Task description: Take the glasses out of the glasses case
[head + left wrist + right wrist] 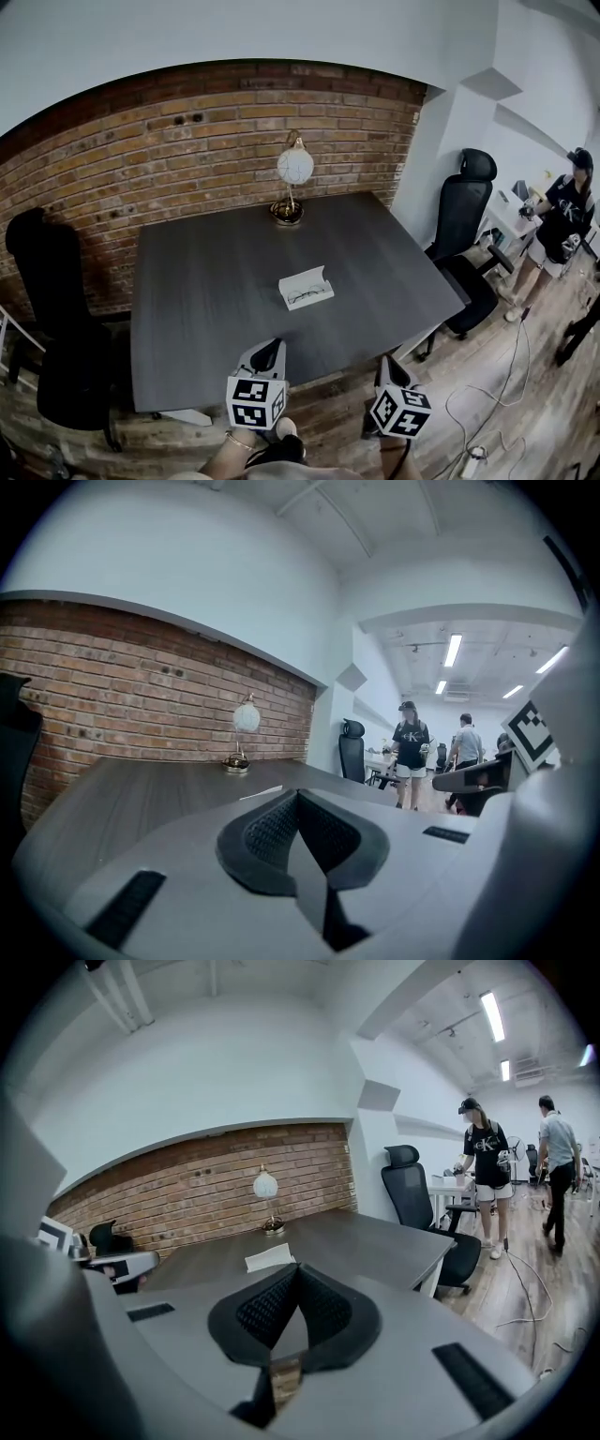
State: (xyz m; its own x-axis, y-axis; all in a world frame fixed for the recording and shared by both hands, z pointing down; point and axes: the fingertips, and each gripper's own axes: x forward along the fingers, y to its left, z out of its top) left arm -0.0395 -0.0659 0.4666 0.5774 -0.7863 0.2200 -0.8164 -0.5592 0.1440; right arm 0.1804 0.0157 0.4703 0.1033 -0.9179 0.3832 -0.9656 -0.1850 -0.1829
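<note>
A white glasses case (306, 287) lies open in the middle of the dark grey table (206, 300), with a pair of thin-framed glasses (308, 295) inside it. My left gripper (269, 352) hovers at the table's near edge, short of the case, shut and empty. My right gripper (385, 361) hangs just off the near right edge, also shut and empty. In the left gripper view the case (261, 792) shows as a thin white sliver beyond the shut left gripper (296, 794). The right gripper view has the case (269, 1258) just beyond the shut right gripper (296, 1267).
A globe lamp (293, 178) stands at the table's far edge by the brick wall. One black office chair (52, 309) is at the left, another (469, 234) at the right. A person (562, 225) stands far right; cables (506, 375) trail on the wooden floor.
</note>
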